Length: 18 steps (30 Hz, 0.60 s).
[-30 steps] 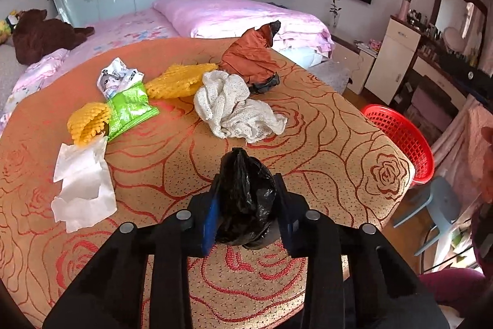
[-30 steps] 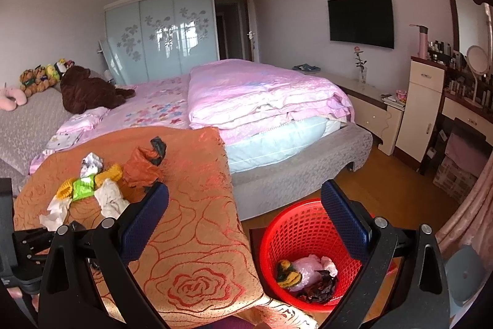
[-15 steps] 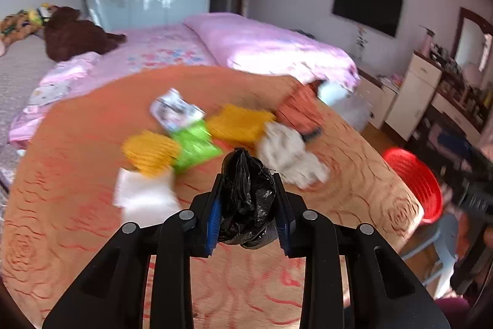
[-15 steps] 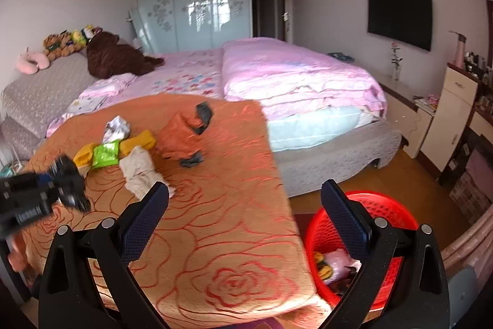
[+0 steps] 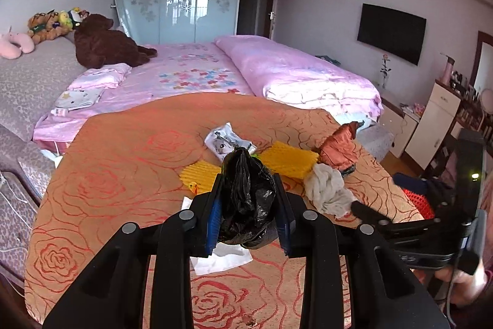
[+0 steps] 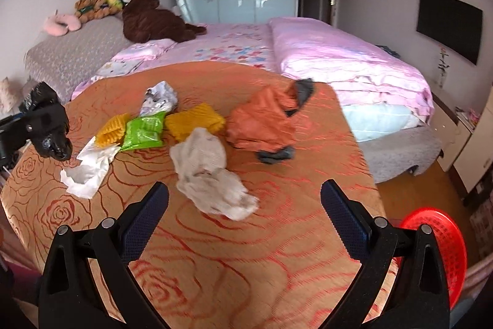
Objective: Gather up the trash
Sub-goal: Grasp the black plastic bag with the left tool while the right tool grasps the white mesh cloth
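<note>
My left gripper (image 5: 248,208) is shut on a crumpled black plastic bag (image 5: 246,199) and holds it above the orange rose-patterned table (image 5: 123,162). The bag also shows at the left edge of the right wrist view (image 6: 46,122). My right gripper (image 6: 243,218) is open and empty above the table, just short of a white cloth (image 6: 209,171). On the table lie white paper (image 6: 89,168), a green wrapper (image 6: 144,131), yellow foam nets (image 6: 194,121), a printed wrapper (image 6: 160,99) and an orange cloth (image 6: 262,122). The red basket (image 6: 440,252) stands on the floor at the right.
A bed with pink bedding (image 6: 339,57) lies behind the table. Plush toys (image 6: 148,20) sit on a grey couch at the back left. White cabinets (image 5: 431,125) and a wall TV (image 5: 391,33) are on the right.
The left gripper has risen and swung back over the table with the bag. The right gripper has turned from the red basket to the table and now faces the white cloth.
</note>
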### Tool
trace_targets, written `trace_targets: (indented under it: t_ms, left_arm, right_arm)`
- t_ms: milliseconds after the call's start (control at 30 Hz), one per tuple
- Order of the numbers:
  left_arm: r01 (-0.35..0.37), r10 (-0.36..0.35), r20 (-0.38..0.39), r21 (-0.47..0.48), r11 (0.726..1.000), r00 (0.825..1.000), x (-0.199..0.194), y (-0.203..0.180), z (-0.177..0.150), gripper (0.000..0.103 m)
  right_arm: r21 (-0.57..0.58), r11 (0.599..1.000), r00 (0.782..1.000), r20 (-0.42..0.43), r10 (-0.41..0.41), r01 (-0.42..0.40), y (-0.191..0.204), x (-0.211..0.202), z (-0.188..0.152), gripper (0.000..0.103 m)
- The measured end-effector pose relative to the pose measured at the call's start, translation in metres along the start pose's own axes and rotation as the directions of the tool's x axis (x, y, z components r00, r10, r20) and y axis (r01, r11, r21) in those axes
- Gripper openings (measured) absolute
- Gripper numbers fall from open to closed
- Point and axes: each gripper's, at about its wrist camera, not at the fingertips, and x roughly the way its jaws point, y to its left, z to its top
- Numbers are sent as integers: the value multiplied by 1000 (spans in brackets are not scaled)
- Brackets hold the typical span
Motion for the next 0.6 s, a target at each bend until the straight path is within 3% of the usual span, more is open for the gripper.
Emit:
trace_targets:
  t_ms: [333,600]
  left_arm:
    - [-21,21,8,3,1000,1000,-2,2,0,29]
    - [-19,19,2,-6,1000,1000,0,4,0,29]
  right_arm:
    - [-3,999,995,-96,34,-34,24,44,13,79]
    - [-11,999,987,-156,37,-39,31,66,15,54]
